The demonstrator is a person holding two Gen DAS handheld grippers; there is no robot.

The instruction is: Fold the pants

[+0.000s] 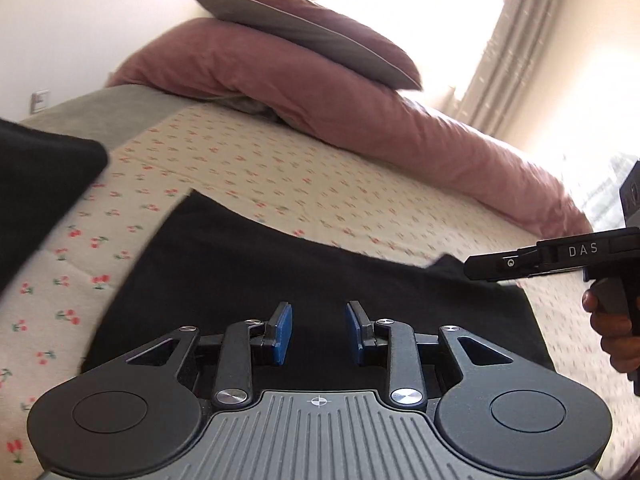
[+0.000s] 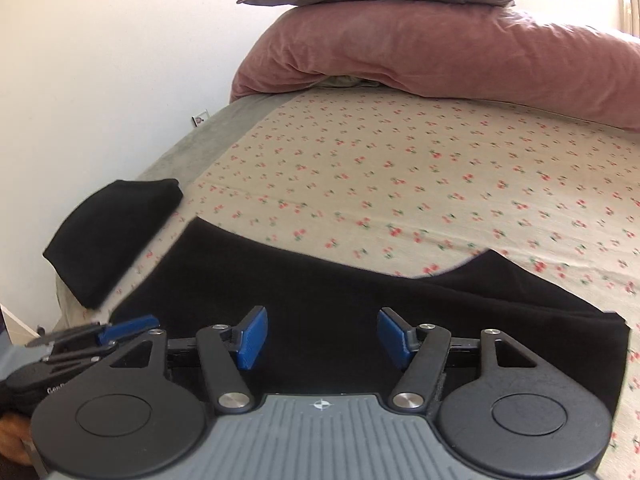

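While over pants (image 2: 320,300): left tool (image 1: 319,330) ajar; right tool (image 2: 322,338) wide; both empty

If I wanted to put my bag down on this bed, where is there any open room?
The widest free patch is the cherry-print sheet, between the black pants near the grippers and the pink duvet at the head. A narrow strip of sheet separates the pants from a smaller folded black garment. The near edge is crowded by pants and both grippers.

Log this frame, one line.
pants: folded flat on bed | left gripper: open, empty | right gripper: open, empty
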